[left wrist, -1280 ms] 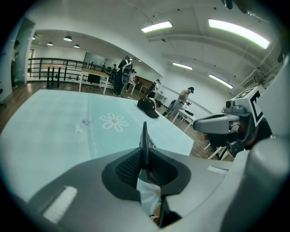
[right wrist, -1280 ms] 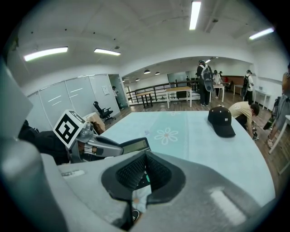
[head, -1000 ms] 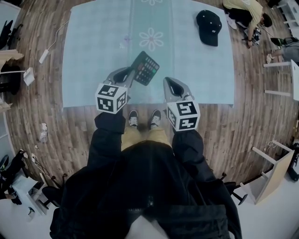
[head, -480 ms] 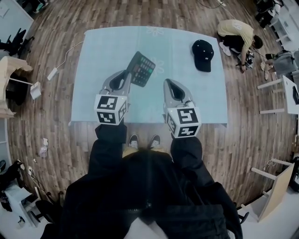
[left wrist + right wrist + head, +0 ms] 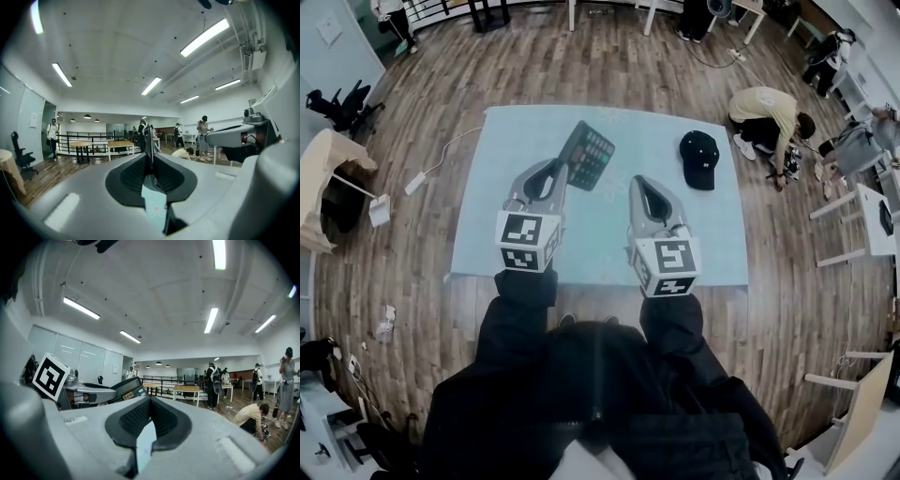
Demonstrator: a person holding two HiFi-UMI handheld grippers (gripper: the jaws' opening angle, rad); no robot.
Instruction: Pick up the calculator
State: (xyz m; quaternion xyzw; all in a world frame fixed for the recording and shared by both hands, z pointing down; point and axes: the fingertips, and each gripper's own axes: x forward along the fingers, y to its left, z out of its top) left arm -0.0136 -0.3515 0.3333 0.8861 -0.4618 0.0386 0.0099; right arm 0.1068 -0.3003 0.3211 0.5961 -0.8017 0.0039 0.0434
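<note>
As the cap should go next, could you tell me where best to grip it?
Take the cap by its flat brim, which seems to point towards you, coming from the near side with the empty right gripper; the left gripper holds the calculator.

Ahead of you a pale blue mat (image 5: 712,234) with a faint flower pattern lay flat on the wooden floor (image 5: 422,84), and a black cap (image 5: 699,159) sat on its far right part. Just beyond the mat's far right corner a person in a yellow top (image 5: 766,108) crouched on the floor, while off the mat's left edge a white cable (image 5: 441,155) ran to a white plug block (image 5: 416,182). At the far left stood a black office chair (image 5: 336,101), and far across the room wooden-topped tables (image 5: 120,145) stood by a dark railing (image 5: 89,137) under long ceiling lights (image 5: 206,36).
</note>
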